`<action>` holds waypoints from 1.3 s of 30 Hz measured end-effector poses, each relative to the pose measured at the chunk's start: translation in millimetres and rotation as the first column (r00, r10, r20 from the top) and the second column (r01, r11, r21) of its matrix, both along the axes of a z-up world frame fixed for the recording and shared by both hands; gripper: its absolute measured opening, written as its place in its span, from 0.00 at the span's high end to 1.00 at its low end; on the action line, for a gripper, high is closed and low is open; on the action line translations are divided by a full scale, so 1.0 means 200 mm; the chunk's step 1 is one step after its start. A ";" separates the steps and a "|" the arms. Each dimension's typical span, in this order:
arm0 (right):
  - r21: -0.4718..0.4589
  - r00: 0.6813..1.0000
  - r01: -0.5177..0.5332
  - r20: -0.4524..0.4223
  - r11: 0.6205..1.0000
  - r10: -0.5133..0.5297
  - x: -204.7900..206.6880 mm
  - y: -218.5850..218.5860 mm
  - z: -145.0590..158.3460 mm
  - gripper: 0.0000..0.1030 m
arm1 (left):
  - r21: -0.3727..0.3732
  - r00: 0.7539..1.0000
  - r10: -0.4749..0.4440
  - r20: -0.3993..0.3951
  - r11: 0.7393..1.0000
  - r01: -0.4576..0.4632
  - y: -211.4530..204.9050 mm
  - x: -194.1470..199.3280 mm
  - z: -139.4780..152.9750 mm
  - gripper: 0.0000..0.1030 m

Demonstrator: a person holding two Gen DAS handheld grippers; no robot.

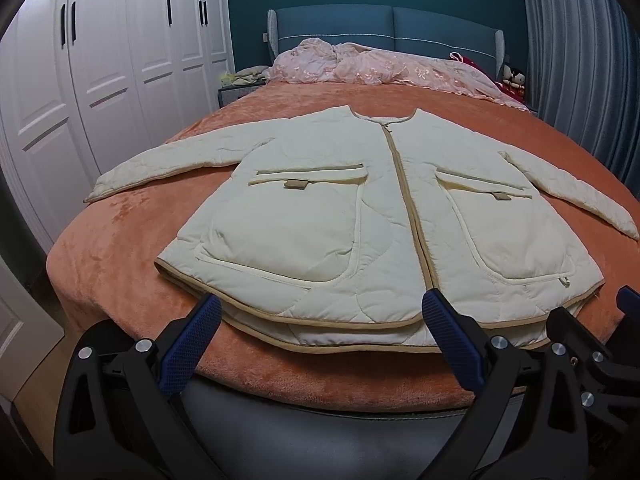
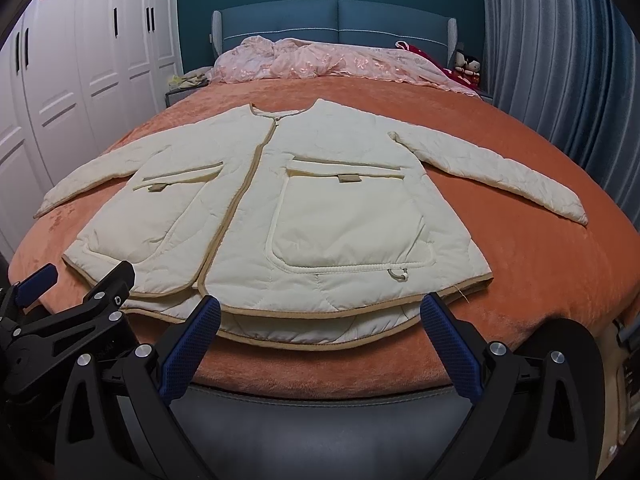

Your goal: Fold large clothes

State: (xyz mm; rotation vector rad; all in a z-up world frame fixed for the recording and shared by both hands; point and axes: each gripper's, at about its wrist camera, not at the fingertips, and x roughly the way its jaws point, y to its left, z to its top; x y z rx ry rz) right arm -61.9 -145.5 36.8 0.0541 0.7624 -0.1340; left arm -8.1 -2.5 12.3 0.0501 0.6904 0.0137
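Observation:
A cream quilted jacket with tan trim lies flat, front up and zipped, on the orange bed cover. Both sleeves are spread out to the sides. It also shows in the right wrist view. My left gripper is open and empty, just in front of the hem's left half. My right gripper is open and empty, just in front of the hem's right half. Each gripper shows at the edge of the other's view: the right one and the left one.
A pink crumpled quilt lies at the head of the bed by the blue headboard. White wardrobes stand on the left, grey-blue curtains on the right. The dark padded bed foot is below the grippers.

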 end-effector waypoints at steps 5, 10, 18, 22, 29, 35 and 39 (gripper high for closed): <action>0.000 1.000 0.000 0.000 1.000 0.000 0.00 0.00 0.00 0.05 | -0.001 1.000 -0.001 -0.003 1.000 0.001 0.00 0.00 -0.01 0.05; 0.000 1.000 0.000 0.001 1.000 0.000 0.00 0.00 0.00 0.05 | 0.001 1.000 -0.001 -0.005 1.000 0.001 0.00 0.00 -0.01 0.05; -0.001 1.000 0.000 0.000 1.000 0.000 0.00 0.00 0.00 0.05 | 0.004 1.000 -0.004 -0.008 1.000 0.004 0.01 0.00 -0.02 0.05; 0.000 1.000 -0.001 0.000 1.000 0.001 0.00 0.00 0.00 0.05 | 0.004 1.000 -0.003 -0.008 1.000 0.003 0.01 0.00 -0.02 0.05; 0.000 1.000 -0.002 0.001 1.000 0.002 0.00 0.00 0.00 0.05 | 0.004 1.000 -0.003 -0.008 1.000 0.003 0.00 0.00 -0.02 0.05; 0.000 1.000 -0.001 -0.001 1.000 0.001 0.00 0.00 0.00 0.05 | 0.004 1.000 -0.004 -0.008 1.000 0.004 0.01 0.00 -0.02 0.05; 0.000 1.000 -0.002 -0.001 1.000 0.002 0.00 0.00 0.00 0.05 | 0.004 1.000 -0.004 -0.008 1.000 0.004 0.00 0.00 -0.02 0.05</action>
